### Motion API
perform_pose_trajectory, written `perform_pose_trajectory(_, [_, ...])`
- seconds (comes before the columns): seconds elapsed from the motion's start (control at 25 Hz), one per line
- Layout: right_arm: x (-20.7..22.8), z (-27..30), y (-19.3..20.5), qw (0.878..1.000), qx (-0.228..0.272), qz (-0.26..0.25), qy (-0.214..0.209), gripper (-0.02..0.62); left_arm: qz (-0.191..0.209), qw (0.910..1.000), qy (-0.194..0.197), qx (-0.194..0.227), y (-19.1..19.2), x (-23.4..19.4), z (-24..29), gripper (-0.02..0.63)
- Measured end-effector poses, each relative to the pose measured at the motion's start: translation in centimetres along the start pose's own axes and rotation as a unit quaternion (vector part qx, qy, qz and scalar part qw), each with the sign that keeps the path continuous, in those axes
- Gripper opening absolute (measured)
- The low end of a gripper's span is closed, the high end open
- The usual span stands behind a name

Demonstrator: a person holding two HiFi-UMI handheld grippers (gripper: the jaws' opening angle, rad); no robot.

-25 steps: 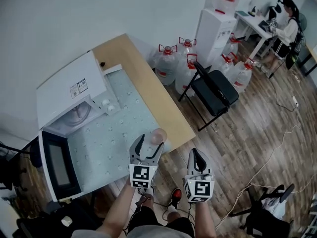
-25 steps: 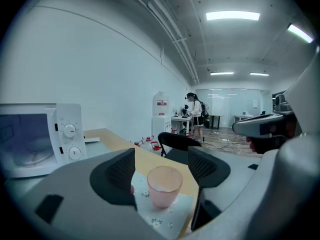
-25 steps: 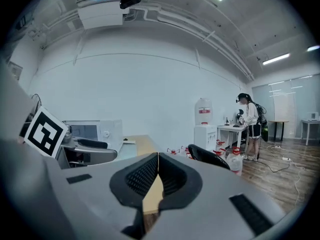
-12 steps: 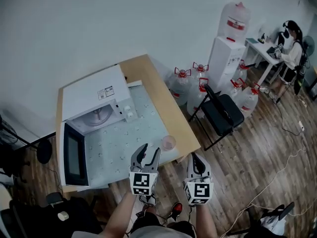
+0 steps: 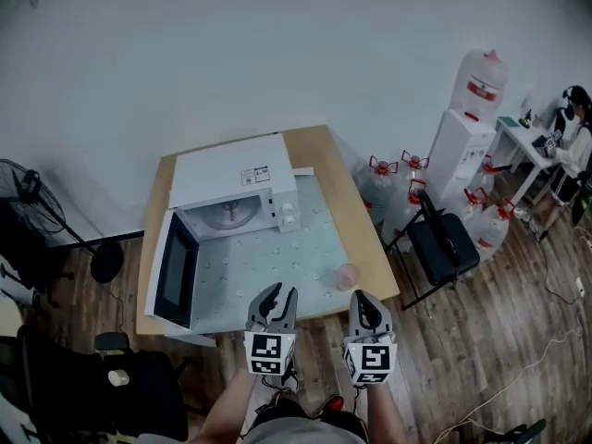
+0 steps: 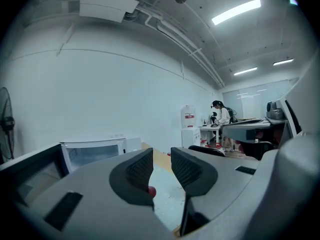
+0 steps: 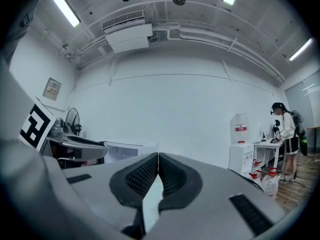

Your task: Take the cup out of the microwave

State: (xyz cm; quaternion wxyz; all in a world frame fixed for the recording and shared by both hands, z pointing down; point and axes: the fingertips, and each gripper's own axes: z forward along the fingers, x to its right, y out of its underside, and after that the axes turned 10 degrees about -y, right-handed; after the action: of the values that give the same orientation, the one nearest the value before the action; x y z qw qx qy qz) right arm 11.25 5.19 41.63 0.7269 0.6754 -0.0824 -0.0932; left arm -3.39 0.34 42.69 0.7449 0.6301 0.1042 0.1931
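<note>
The translucent pink cup (image 5: pixel 347 276) stands upright on the pale mat near the table's front right edge. It is outside the white microwave (image 5: pixel 233 185), whose door (image 5: pixel 175 270) hangs wide open to the left. The turntable inside looks bare. My left gripper (image 5: pixel 279 291) hovers in front of the table, short of the cup. Its jaws have just been closing and now stand a narrow gap apart with nothing between them (image 6: pixel 161 156). My right gripper (image 5: pixel 359 295) floats beside it with its pads pressed together on nothing (image 7: pixel 158 156).
The wooden table (image 5: pixel 322 152) stands against a white wall. A black chair (image 5: pixel 442 244), water jugs (image 5: pixel 387 179) and a dispenser (image 5: pixel 470 111) stand to the right. A fan (image 5: pixel 28 192) and an office chair (image 5: pixel 129 391) are at the left. A person (image 5: pixel 573 141) sits at a far desk.
Both grippers have drawn back from the table and risen. The left jaws have narrowed from wide open to a small gap. The cup stays where it stood on the mat.
</note>
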Motion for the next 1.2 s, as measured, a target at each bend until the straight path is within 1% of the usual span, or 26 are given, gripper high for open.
perform_pose_trajectory(0.16, [-2.8, 0.9, -0.4, 0.999, 0.003, -0.004, -0.032, 0.019, -0.004, 0.9994, -0.035, 0.003, -0.2, -2.7, -2.3, 0.106])
perform_pose_trajectory(0.36, [-6.4, 2.0, -0.6, 0.997, 0.004, -0.011, -0.075, 0.018, -0.012, 0.9962, -0.086, 0.006, 0.2, -6.0, -5.1, 0.074])
perform_pose_trajectory(0.76, [-12.0, 3.4, -0.8, 0.990, 0.010, -0.016, -0.143, 0.020, -0.017, 0.9883, -0.151, -0.009, 2.0, -10.5, -9.5, 0.038])
perform_pose_trajectory(0.96, [-13.8, 3.9, -0.8, 0.986, 0.011, -0.018, -0.165, 0.018, -0.019, 0.9850, -0.171, -0.012, 2.7, -11.8, -10.6, 0.031])
perform_pose_trajectory(1.2, [-14.0, 4.0, -0.6, 0.985, 0.008, -0.021, -0.169, 0.018, -0.016, 0.9851, -0.171, -0.012, 2.7, -11.7, -10.8, 0.031])
